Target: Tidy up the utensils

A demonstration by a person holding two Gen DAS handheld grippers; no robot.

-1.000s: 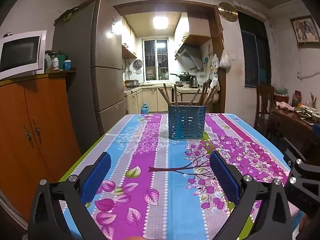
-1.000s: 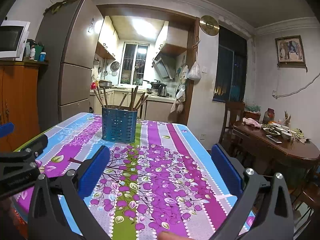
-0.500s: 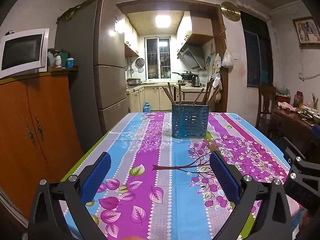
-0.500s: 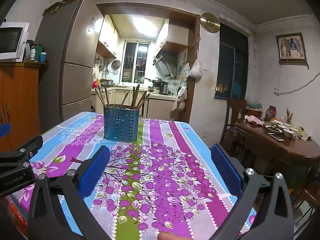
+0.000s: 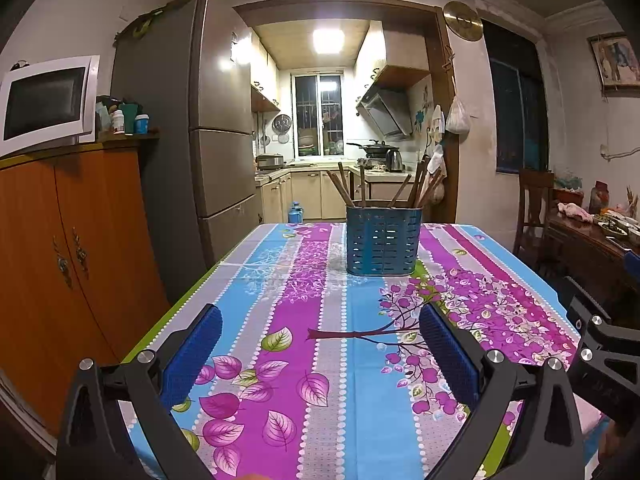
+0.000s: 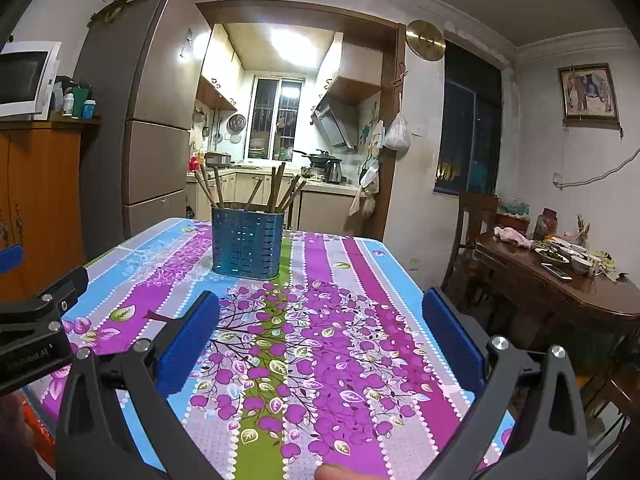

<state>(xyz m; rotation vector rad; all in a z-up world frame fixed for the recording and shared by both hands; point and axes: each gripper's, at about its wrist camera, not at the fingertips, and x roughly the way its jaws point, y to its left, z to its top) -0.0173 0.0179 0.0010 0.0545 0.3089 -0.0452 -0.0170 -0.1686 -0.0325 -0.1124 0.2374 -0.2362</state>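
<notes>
A blue slotted utensil holder (image 5: 383, 241) (image 6: 247, 243) stands upright toward the far end of the floral tablecloth (image 5: 320, 340) (image 6: 304, 344). Several brown chopsticks (image 5: 416, 189) (image 6: 276, 192) stick out of its top, leaning apart. My left gripper (image 5: 320, 344) hovers over the near end of the table, open, with nothing between its blue pads (image 5: 192, 352). My right gripper (image 6: 320, 340) is open too and empty, level with the left one. Each gripper's black frame shows at the edge of the other's view.
An orange wooden cabinet (image 5: 60, 264) with a microwave (image 5: 44, 104) on top lines the left wall, then a tall fridge (image 5: 192, 140). A dark dining table (image 6: 560, 284) with dishes and a chair (image 6: 472, 232) stands to the right. A kitchen lies behind the doorway.
Both grippers have drawn back and tilted up slightly, so the utensil holder sits lower in both views. Both stay open and empty.
</notes>
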